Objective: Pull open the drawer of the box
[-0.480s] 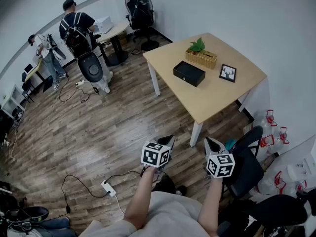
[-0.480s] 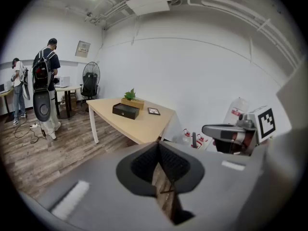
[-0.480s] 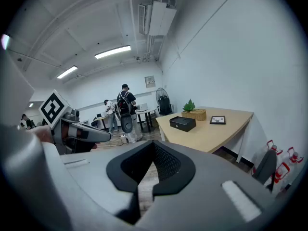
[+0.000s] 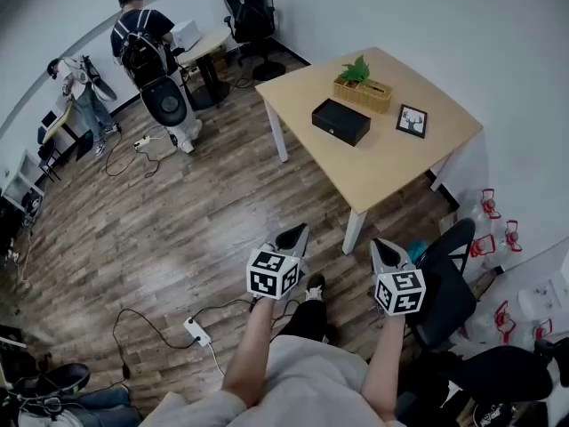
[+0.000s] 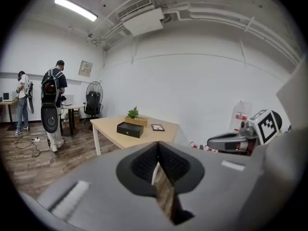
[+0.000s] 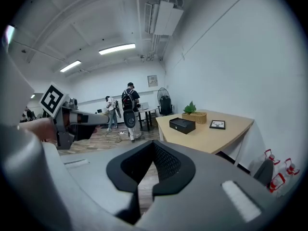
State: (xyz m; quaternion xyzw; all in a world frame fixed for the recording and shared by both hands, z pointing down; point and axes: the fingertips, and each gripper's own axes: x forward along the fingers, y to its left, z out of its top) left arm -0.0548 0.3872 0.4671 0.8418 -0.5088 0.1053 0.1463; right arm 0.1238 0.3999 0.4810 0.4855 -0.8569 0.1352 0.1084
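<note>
The black box with a small knob on its drawer front lies on the light wooden table, well ahead of both grippers. The box is small and far off in the left gripper view, and the box is just as distant in the right gripper view. My left gripper and right gripper hang over the wood floor short of the table's near corner. Both are shut, with nothing held. The drawer is closed.
A wicker planter and a picture frame share the table. A black chair and water bottles stand at right. A power strip with cables lies on the floor. Two people and a fan are at the back.
The person has stepped forward, so a foot now shows under the left gripper. Both grippers stay shut and level; the table sits slightly higher in view.
</note>
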